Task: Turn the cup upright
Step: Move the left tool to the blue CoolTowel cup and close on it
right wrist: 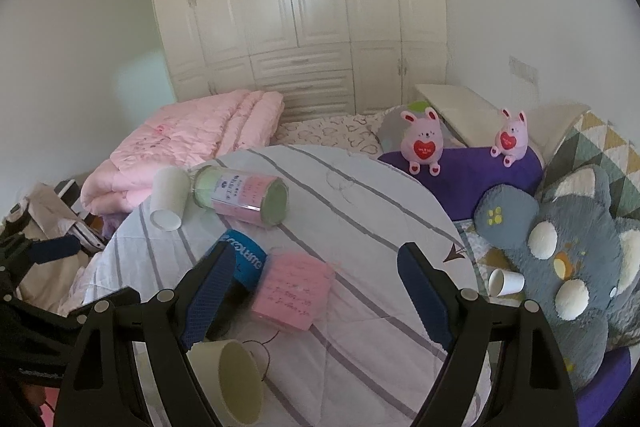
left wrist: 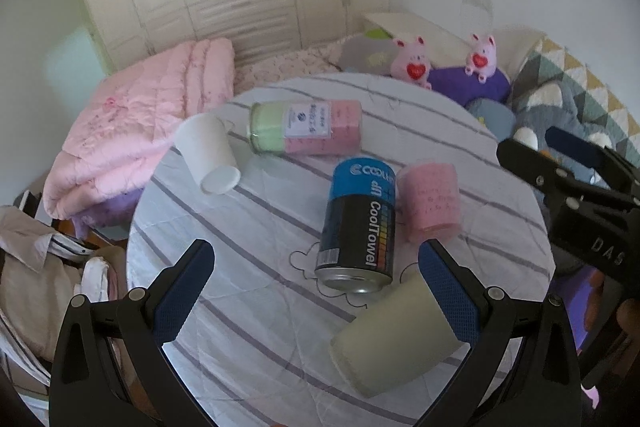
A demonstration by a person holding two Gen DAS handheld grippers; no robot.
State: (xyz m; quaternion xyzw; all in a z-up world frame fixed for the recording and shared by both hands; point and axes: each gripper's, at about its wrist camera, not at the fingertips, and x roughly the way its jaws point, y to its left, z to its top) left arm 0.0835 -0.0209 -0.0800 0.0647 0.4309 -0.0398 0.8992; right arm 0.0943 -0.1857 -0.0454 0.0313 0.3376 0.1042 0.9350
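My left claw [left wrist: 316, 287] hangs released, jaws wide apart, over the near part of the round table [left wrist: 256, 347], and my right claw [right wrist: 312, 291] is likewise spread with nothing between its pads. The cup [left wrist: 394, 337] I am after is the pale cream one lying on its side near the table's front edge; in the left view it lies just inside my right-hand finger [left wrist: 448, 295], its flat bottom toward me, touching or nearly touching that pad, I cannot tell which. In the right view the same cup [right wrist: 236, 379] lies low, just beside that claw's left-hand finger [right wrist: 208, 299], its open mouth facing the lens. Just behind the cup lies the can [left wrist: 360, 223], blue and black, on its side; beside the can, away from the white cup, lies a pink roll [left wrist: 430, 203]. Farther back from the cup a green and pink tube [left wrist: 306, 127] lies crosswise, and a white cup [left wrist: 208, 155] is tipped over near the table's far left rim. The widest bare striped cloth is left of the cup, between my left claw's fingers and out to the rim. Off the table, another small cup [right wrist: 505, 282] lies by the grey cushion [right wrist: 560, 267]
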